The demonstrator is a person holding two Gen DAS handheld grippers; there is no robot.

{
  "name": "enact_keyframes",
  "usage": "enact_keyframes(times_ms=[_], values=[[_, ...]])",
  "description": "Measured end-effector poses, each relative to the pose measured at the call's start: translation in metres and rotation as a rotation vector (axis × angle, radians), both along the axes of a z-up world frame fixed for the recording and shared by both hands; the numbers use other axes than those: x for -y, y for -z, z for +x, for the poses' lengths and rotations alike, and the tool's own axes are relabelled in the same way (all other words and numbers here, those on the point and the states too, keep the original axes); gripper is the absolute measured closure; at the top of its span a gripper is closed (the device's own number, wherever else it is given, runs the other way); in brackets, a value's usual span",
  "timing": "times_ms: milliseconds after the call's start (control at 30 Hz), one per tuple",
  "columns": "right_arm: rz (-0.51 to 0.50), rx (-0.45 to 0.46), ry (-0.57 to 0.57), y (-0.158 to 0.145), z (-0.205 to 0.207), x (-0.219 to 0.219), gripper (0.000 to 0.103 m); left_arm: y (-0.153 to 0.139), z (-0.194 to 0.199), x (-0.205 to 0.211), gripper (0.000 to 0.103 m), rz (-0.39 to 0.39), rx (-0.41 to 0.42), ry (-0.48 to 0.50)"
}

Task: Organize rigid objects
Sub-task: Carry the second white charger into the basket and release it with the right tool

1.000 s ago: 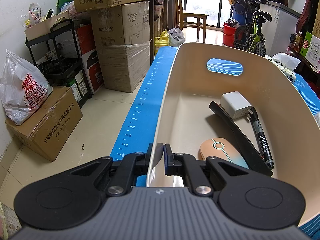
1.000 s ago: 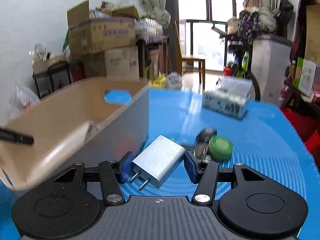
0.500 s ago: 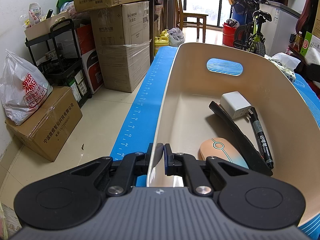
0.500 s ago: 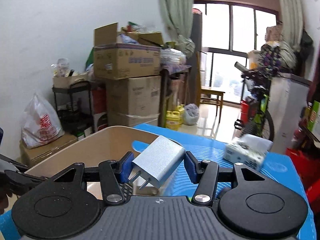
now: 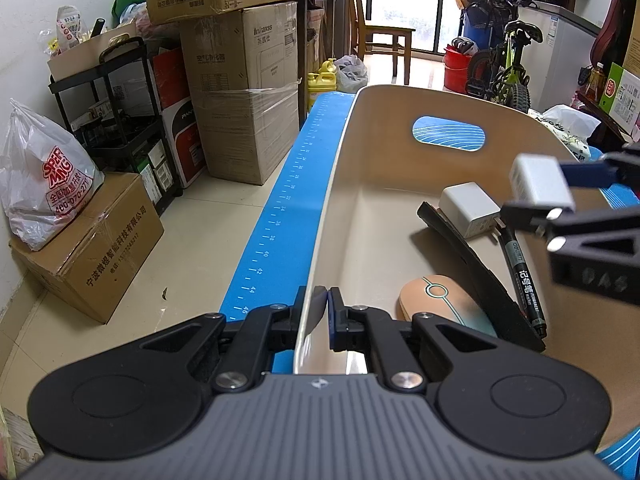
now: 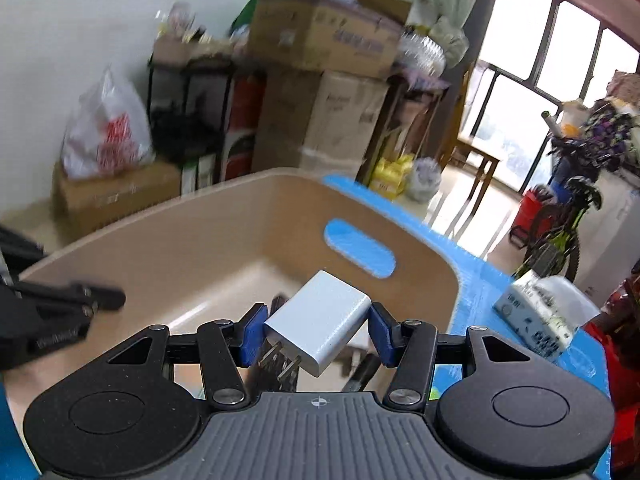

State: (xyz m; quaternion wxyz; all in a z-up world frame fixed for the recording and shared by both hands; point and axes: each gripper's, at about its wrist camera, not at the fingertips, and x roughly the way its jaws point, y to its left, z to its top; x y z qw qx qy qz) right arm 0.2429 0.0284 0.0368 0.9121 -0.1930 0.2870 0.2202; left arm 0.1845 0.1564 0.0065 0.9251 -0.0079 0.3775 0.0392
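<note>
Well under way: already lying in the tub (image 5: 348, 184) are one charger (image 5: 468, 208), a mouse (image 5: 440, 304), a marker (image 5: 524, 280) and a flat black piece. Second charger (image 6: 320, 320) clamped crosswise in the right claw (image 6: 316, 330), hanging over the tub, not yet released. Left claw (image 5: 320, 316) pinched shut on the tub's near rim. Possibly more left on the worktop (image 6: 480, 280); blurred.

Left black two-finger gripper (image 5: 323, 314) low at the near end, fingers pinched tight on the thin beige bin wall (image 5: 310, 332). Right black two-finger gripper (image 6: 316, 330) up in the air over the bin, blue pads (image 6: 253, 334) squeezing the small white plug block (image 6: 318, 326), tilted, prongs pointing back.
</note>
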Motion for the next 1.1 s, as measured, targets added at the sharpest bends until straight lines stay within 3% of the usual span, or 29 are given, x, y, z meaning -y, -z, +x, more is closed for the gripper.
enact_keyframes(times_ms=[467, 633, 833, 1100], values=[[-0.185, -0.207, -0.085, 0.026, 0.007, -0.026, 0.044, 0.000, 0.000, 0.000, 0.093, 0.001, 0.000, 0.000], [-0.169, -0.195, -0.084, 0.024, 0.006, -0.023, 0.042, 0.000, 0.000, 0.001, 0.093, 0.000, 0.000, 0.000], [-0.068, -0.114, -0.056, 0.007, 0.001, -0.001, 0.029, 0.000, 0.000, 0.001, 0.093, 0.001, 0.000, 0.000], [0.157, 0.028, 0.106, -0.025, -0.006, 0.083, 0.017, 0.000, 0.000, 0.001, 0.093, 0.001, 0.000, 0.000]])
